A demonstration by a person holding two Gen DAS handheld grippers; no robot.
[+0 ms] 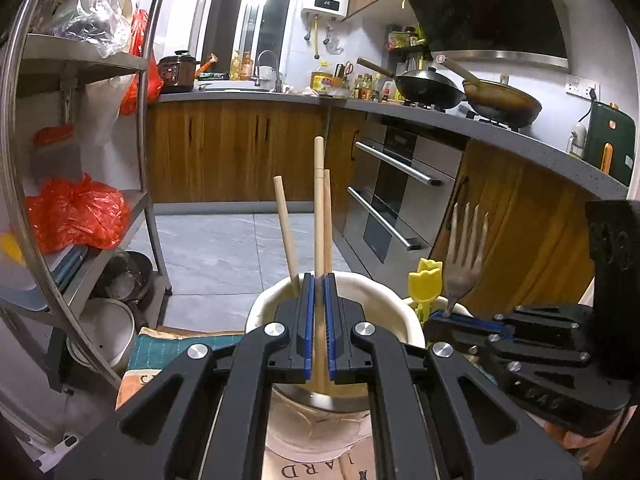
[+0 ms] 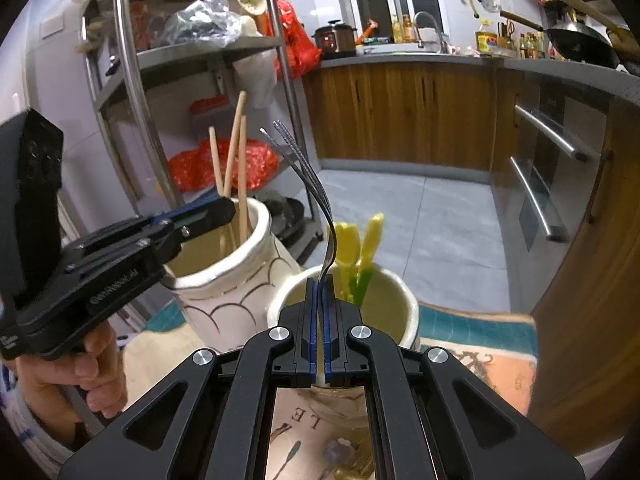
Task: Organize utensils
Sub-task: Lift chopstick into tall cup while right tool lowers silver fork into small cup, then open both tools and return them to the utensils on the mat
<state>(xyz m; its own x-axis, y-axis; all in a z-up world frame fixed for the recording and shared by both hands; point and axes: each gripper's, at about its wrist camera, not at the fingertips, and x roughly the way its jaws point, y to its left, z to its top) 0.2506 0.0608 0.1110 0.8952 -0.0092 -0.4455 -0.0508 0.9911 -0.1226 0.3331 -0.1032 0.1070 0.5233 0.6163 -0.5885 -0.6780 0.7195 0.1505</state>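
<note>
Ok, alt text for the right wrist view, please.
The right claw is shut on a metal fork, tines up, above a cream cup holding yellow tulip-shaped utensils. To its left, the left claw grips a chopstick in a taller white jar.

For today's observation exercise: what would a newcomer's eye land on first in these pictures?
The left gripper clamps a chopstick over a cream jar holding two more. Beside it, the right gripper grips a fork, tines up, above a mug of yellow picks.
</note>
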